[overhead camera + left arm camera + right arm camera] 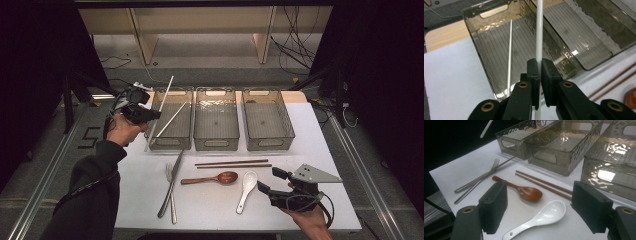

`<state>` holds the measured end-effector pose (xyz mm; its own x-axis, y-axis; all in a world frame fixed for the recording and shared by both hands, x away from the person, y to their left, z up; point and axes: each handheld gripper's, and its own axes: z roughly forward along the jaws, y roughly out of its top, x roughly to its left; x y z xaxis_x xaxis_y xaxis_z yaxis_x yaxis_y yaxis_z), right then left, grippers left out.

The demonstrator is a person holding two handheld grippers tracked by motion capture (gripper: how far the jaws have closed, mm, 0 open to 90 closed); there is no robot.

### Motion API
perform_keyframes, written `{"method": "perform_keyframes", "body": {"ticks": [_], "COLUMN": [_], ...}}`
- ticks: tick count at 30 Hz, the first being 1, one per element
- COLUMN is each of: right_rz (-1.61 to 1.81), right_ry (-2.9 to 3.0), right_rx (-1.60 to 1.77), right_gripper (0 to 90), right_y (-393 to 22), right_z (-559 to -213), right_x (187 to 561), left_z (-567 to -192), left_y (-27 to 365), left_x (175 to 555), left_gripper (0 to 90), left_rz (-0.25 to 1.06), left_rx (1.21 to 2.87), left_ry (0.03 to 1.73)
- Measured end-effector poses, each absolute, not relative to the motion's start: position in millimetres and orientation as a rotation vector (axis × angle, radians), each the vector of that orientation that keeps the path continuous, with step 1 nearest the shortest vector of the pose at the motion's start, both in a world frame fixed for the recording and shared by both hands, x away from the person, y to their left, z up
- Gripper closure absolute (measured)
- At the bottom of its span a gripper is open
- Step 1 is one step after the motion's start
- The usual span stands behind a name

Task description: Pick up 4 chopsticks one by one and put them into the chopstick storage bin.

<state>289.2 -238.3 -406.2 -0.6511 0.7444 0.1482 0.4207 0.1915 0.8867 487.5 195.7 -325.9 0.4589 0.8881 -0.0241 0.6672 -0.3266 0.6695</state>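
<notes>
Three smoked translucent plastic bins are lined up at the far side of the white table (320,150). A long white chopstick (539,37) is pinched between the pressed-together jaws of the left gripper (150,114), held steeply upright above the leftmost bin (152,135); its twin, a second white chopstick (172,119), is seen already lying slantwise inside that bin.

Judged step: the held stick is to be laid beside its mate.
- The stick should be tilted towards the bin's long axis before release; dropped upright, it would likely bounce or lean over the rim.
- The lower tip should be brought inside the near wall first, then the rest lowered.
- Release only once most of the length is below rim level.
- The grip sits low on the stick, so the long free end will swing; slow rotation is advised.

The right gripper (539,212) is held spread wide, empty, low over the white ceramic soup spoon (541,216). Nearby lie a brown wooden spoon (526,192), a pair of brown wooden chopsticks (544,183), a steel fork (170,180) and a steel knife (172,187).
</notes>
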Motion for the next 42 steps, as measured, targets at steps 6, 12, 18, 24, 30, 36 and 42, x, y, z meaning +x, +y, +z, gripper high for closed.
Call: {"method": "perform_keyframes", "body": {"ticks": [6, 12, 18, 24, 30, 36, 42], "right_rz": [1.453, 1.458, 1.458, 1.462, 1.464, 1.467, 1.469], "right_ry": [2.160, 2.158, 2.168, 2.164, 2.162, 2.163, 2.163], "right_rx": [1.107, 1.111, 1.110, 1.110, 1.108, 1.110, 1.107], "right_gripper": [29.9, 29.9, 29.9, 29.9, 29.9, 29.9, 29.9], "right_y": [-238.4, -239.2, -238.6, -239.8, -239.8, -239.9, -239.7], "right_z": [-406.8, -406.5, -408.0, -407.6, -406.9, -407.2, -406.8], "right_x": [289.9, 289.8, 290.4, 290.4, 289.5, 289.7, 289.4], "left_z": [-320.0, -322.3, -332.2, -335.9, -345.1, -350.3, -359.6], "left_y": [194.2, 197.7, 193.8, 196.2, 197.6, 199.1, 197.7], "left_x": [502.7, 519.8, 531.4, 538.6, 542.8, 542.8, 542.3], "left_gripper": [84.6, 84.6, 84.6, 84.6, 84.6, 84.5, 84.5], "left_rz": [0.500, 0.512, 0.528, 0.559, 0.573, 0.588, 0.596], "left_rx": [2.073, 2.057, 2.082, 2.052, 2.037, 2.026, 2.037], "left_ry": [1.284, 1.307, 1.303, 1.317, 1.336, 1.338, 1.340]}}
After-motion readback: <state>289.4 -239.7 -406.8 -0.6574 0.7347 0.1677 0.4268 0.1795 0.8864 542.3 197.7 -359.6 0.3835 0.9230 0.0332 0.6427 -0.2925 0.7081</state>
